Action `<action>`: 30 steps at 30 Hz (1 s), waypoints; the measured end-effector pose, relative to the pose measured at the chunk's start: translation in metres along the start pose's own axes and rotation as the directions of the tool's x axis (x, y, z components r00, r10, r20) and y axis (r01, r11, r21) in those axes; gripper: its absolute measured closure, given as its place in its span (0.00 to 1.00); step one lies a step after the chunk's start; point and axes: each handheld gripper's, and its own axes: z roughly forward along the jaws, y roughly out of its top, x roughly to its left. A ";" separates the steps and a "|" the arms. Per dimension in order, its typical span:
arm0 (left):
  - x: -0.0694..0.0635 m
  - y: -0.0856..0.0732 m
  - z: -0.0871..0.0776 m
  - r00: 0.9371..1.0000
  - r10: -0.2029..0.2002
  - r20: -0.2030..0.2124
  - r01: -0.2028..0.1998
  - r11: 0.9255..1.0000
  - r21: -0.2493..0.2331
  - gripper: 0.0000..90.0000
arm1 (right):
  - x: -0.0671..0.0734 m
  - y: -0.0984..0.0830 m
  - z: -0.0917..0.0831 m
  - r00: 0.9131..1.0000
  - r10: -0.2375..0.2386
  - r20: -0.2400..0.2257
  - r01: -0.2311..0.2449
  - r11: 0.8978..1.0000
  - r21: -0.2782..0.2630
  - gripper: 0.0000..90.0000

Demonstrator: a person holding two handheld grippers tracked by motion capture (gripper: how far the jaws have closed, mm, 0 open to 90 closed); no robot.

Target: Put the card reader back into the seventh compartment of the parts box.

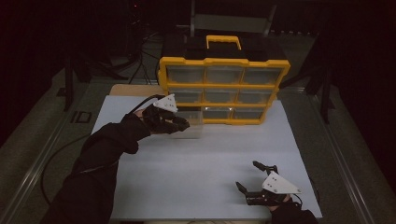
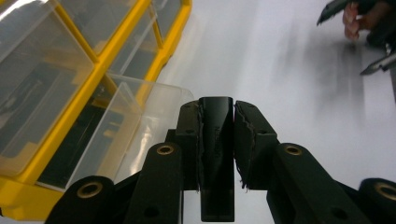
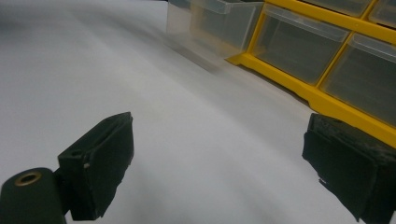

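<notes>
left tongs clenched on a black part – its lower end cut off – beside a clear drawer by the yellow organiser; right tongs released over the white desk

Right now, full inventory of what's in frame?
organizer case: 1, yellow frame, black top, clear drawers, standing at table's far edge
pulled-out drawer: 1, clear, at the case's lower left, by the left gripper
black piece: 1, clamped upright between the left gripper's pads
table top: 1, white
left gripper: 1, black, shut on the piece
right gripper: 1, black, jaws open, near right corner
</notes>
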 end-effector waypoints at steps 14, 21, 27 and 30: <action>0.022 0.004 0.005 0.997 -0.072 -0.025 0.071 0.997 -0.042 0.81 | 0.000 0.000 -0.001 1.000 0.000 0.001 0.000 1.000 -0.004 0.10; 0.032 0.001 0.012 0.991 -0.117 -0.063 0.112 0.991 -0.079 0.81 | 0.000 0.000 0.000 1.000 0.000 -0.001 0.000 1.000 -0.004 0.10; 0.034 -0.003 0.024 0.982 -0.152 -0.109 0.143 0.986 -0.086 0.81 | 0.000 0.000 -0.001 1.000 0.001 0.000 -0.001 1.000 -0.003 0.10; 0.036 -0.006 0.027 0.978 -0.166 -0.129 0.155 0.984 -0.091 0.81 | -0.001 -0.001 -0.001 1.000 0.000 -0.002 0.000 1.000 -0.003 0.10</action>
